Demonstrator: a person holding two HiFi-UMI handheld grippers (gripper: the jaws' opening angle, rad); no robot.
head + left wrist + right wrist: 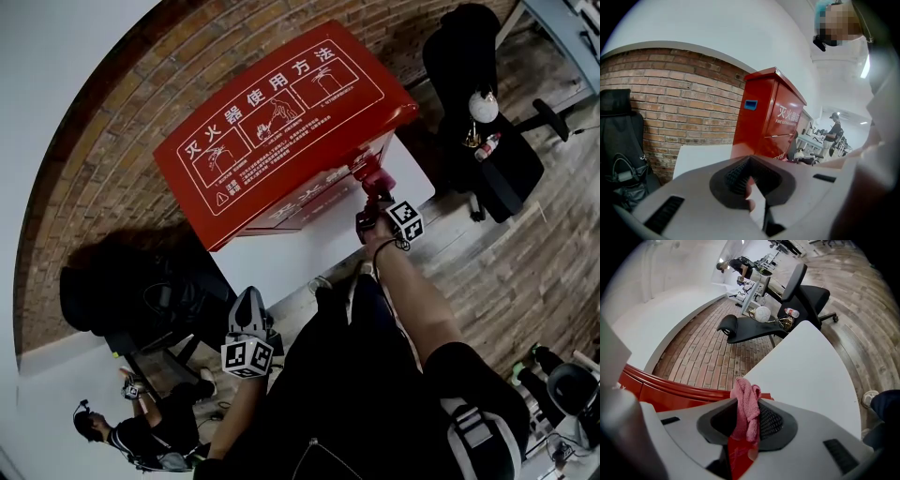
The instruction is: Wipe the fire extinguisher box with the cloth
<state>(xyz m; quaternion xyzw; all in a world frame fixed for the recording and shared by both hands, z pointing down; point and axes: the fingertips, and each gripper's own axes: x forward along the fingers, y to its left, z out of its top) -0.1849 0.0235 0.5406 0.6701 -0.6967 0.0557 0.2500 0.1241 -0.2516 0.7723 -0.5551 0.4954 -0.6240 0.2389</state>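
Observation:
The red fire extinguisher box (281, 112) stands on a white platform (300, 246) against a brick wall. My right gripper (375, 199) is at the box's lower front right corner, shut on a pink cloth (371, 174) that touches the red face. In the right gripper view the cloth (746, 401) sticks up from between the jaws of the gripper (746, 423), with the box's red edge (670, 389) just beyond it. My left gripper (249, 323) hangs low and apart from the box; in its own view the gripper (752, 187) is shut on nothing and faces the box (768, 117).
A black office chair (487, 141) with a bottle and a white ball stands right of the platform (806, 362). A black chair with a bag (621, 140) is at the left by the brick wall (112, 159). A person (833, 133) stands far off.

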